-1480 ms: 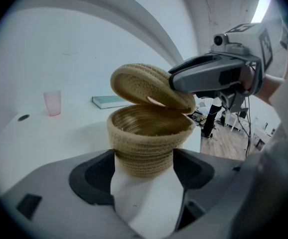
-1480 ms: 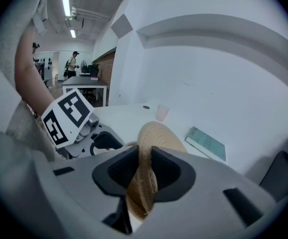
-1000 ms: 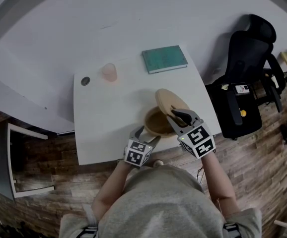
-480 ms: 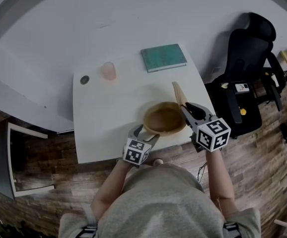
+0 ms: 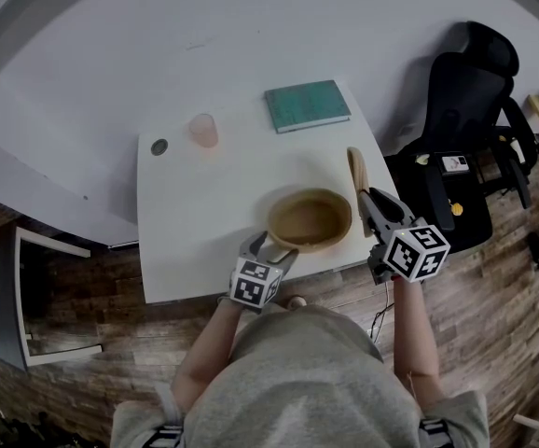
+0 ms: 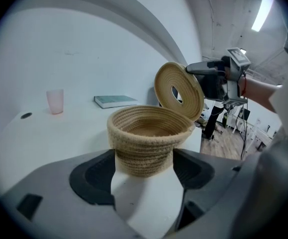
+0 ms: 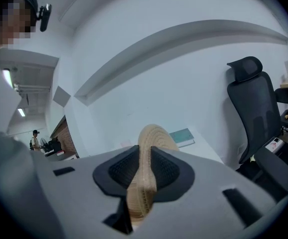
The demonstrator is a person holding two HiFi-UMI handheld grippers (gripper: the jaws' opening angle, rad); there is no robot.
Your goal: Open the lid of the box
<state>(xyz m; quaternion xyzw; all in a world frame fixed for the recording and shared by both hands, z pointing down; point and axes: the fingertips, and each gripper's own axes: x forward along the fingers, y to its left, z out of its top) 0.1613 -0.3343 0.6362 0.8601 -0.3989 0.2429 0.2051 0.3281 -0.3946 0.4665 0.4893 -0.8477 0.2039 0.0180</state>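
A round woven box (image 5: 309, 218) stands open near the front edge of the white table (image 5: 195, 222). My left gripper (image 5: 274, 248) grips its lower wall from the near side, and the box (image 6: 149, 133) sits between the pads. The woven lid (image 5: 356, 177) is off the box and held on edge just to its right, over the table's right side. My right gripper (image 5: 370, 202) is shut on the lid's rim, which shows edge-on (image 7: 146, 173) between the jaws. In the left gripper view the lid (image 6: 178, 91) hangs beside the box's rim, held by the right gripper (image 6: 211, 78).
A green book (image 5: 308, 106) lies at the table's far right. A pink cup (image 5: 203, 133) and a small dark round thing (image 5: 159, 147) stand at the far left. A black office chair (image 5: 465, 110) stands right of the table on the wooden floor.
My right gripper has carried the lid to the right, off the box, and rolled it from lying tilted over the rim to standing on edge. The left gripper and the box have stayed put.
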